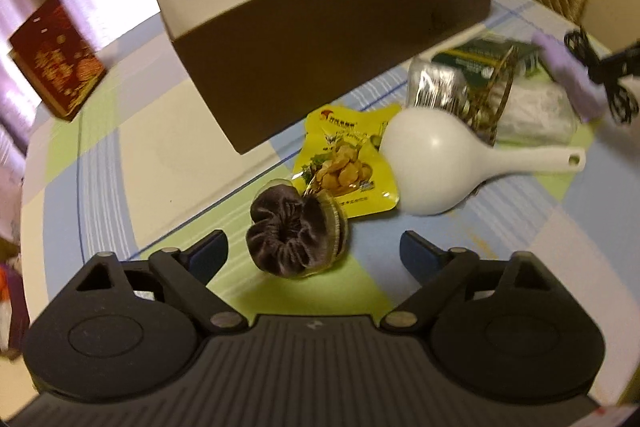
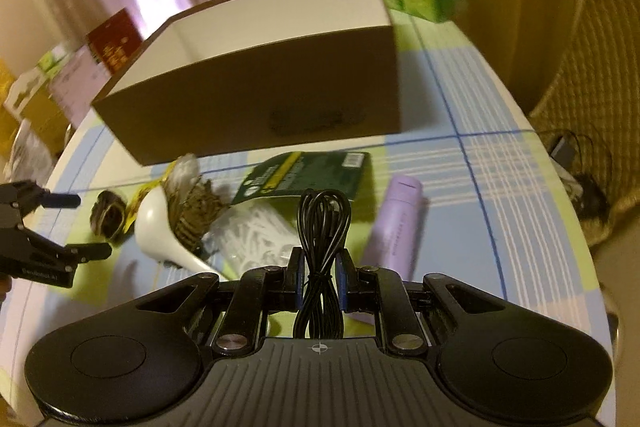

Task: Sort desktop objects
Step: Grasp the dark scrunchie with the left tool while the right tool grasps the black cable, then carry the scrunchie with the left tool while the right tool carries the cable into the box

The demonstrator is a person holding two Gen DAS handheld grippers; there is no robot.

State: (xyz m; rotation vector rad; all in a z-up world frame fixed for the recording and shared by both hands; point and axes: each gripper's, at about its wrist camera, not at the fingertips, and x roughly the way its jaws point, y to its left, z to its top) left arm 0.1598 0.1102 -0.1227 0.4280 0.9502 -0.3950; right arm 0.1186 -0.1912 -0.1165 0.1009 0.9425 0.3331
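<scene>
The table (image 1: 120, 131) is round, with a checked cloth in blue, green and cream. A big brown box (image 2: 256, 83) sits on it, open at the top and white inside. Nothing can be seen in the box from these views.

A small red box (image 1: 56, 59) stands on the table, well apart from the brown one. In front of the brown box lies a bunch of small things, close together. There is a green card pack (image 2: 308, 175) and a purple tube (image 2: 394, 219) beside it. A white spoon (image 1: 436, 163) lies bottom up, with its bowl on a yellow snack bag (image 1: 344, 163). A clear bag (image 2: 260, 231) of white bits lies near the spoon handle. A gold wire thing (image 1: 492, 99) and a silver packet (image 1: 434, 83) lie just behind the spoon. A dark scrunchie (image 1: 292, 231) sits at the front edge of the snack bag.

The right gripper (image 2: 320, 275) is squeezed tight on a black cable (image 2: 322, 227), tied in a bundle. The cable pokes up between the fingers, above the clear bag.

The left gripper (image 1: 314, 251) is wide open and holds nothing. It hangs just in front of the scrunchie, not touching it.
</scene>
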